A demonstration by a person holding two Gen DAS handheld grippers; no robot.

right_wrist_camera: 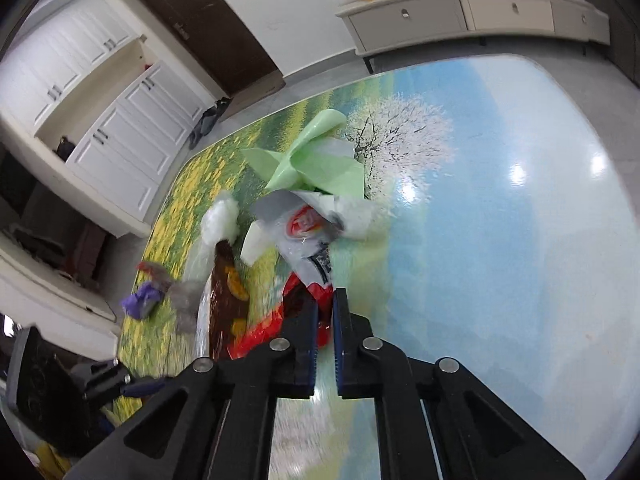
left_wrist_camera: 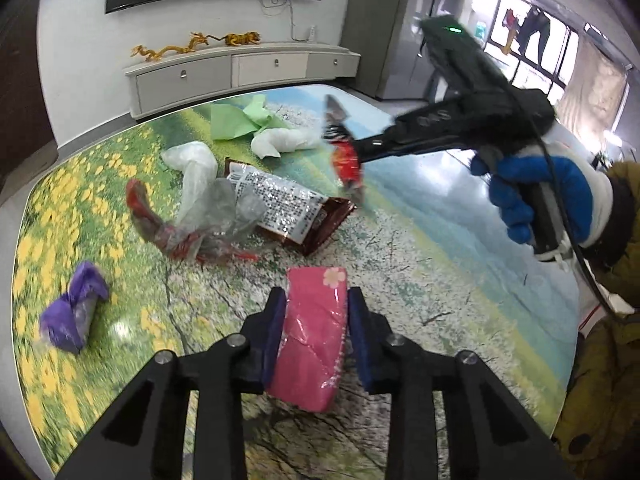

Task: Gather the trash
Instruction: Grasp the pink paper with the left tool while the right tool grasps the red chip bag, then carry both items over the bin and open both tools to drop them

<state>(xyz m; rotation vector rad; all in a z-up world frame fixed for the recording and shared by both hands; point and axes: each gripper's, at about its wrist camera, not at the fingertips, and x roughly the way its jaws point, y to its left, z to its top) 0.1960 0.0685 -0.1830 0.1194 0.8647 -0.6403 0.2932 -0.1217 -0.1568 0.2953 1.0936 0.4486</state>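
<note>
Left gripper [left_wrist_camera: 316, 340] closed on a pink, plastic-wrapped rectangular packet [left_wrist_camera: 312, 336] bearing a flower print; the packet's long axis runs forward along the fingers, its far end pointing toward the litter pile ahead on the landscape-printed tabletop [left_wrist_camera: 460, 248]. Right gripper [right_wrist_camera: 325, 312] pinches a red crinkled foil wrapper [left_wrist_camera: 347, 162], jaws almost together; the wrapper hangs roughly upright from the tips. Its lettering is too blurred to read. A blue-and-white gloved hand [left_wrist_camera: 548, 196] holds this tool, angled downward. Left of the left gripper lies a purple crumpled wrapper [left_wrist_camera: 74, 312]; ahead, a brown foil packet with a white printed label [left_wrist_camera: 288, 208], illegible.
</note>
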